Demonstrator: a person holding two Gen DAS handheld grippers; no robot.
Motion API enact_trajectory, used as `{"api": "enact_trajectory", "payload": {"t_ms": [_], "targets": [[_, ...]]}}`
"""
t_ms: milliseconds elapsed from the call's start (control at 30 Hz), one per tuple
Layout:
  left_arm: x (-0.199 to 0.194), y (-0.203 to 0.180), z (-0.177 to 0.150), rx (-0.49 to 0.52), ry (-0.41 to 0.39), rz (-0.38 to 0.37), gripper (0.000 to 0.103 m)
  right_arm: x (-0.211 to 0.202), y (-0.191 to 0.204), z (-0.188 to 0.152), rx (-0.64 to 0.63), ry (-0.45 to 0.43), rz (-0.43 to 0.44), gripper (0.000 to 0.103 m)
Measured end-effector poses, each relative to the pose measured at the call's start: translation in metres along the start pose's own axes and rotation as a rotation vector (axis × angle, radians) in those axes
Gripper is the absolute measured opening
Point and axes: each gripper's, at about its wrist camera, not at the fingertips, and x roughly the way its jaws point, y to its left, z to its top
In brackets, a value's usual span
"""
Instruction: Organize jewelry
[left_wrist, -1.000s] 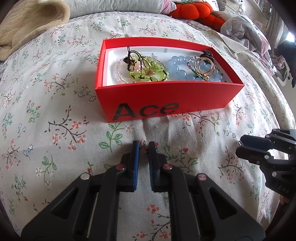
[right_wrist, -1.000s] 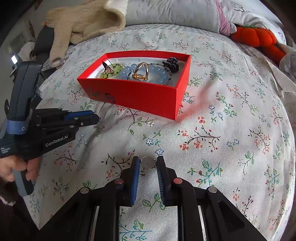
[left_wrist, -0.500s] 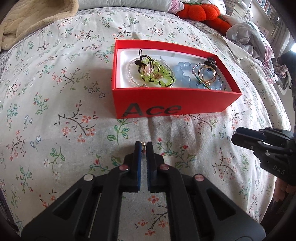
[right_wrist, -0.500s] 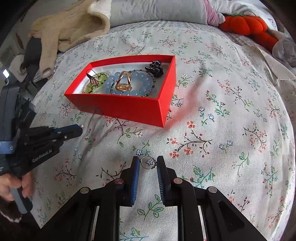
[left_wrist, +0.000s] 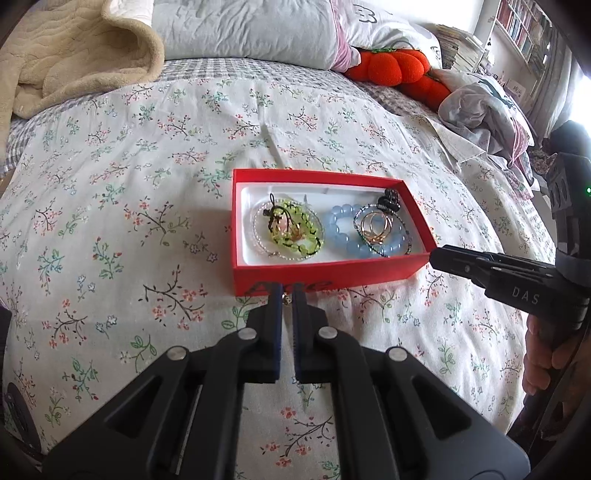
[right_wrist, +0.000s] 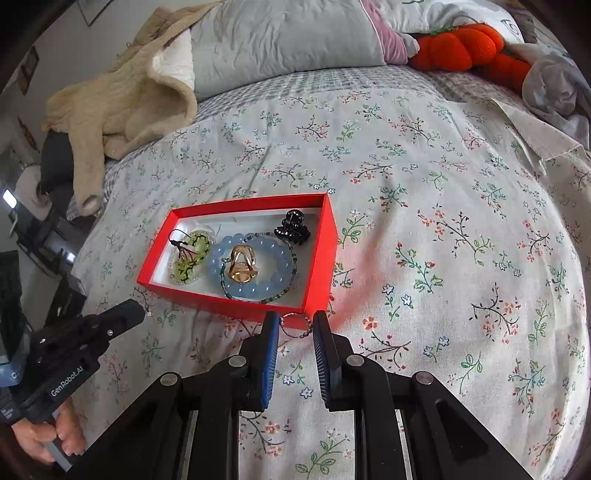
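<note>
Bed with floral sheet (left_wrist: 110, 206) carries the red box (left_wrist: 369, 271), long axis left-right across the left view, already holding bead bracelets (left_wrist: 345, 232) and rings. Both grippers sit just short of its near long wall. Right gripper (right_wrist: 294, 325) pinches a small beaded ring (right_wrist: 293, 326) at the box's near right corner, nearer the opening. Left gripper (left_wrist: 286, 297), nearly pressed together, grips a tiny piece (left_wrist: 285, 300), type unclear. Box lies dead ahead of both.

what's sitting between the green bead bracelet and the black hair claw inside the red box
In the right wrist view, the blue bead bracelet with gold rings on it lies between green bead bracelet and black hair claw.
</note>
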Motion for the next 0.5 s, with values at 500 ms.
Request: {"api": "enact_trajectory", "payload": {"t_ms": [500], "targets": [[0.003, -0.001, 0.011, -0.038, -0.018, -0.014, 0.006, 0.023, -0.008, -0.007, 0.017, 0.162, 0.018, 0.022]]}}
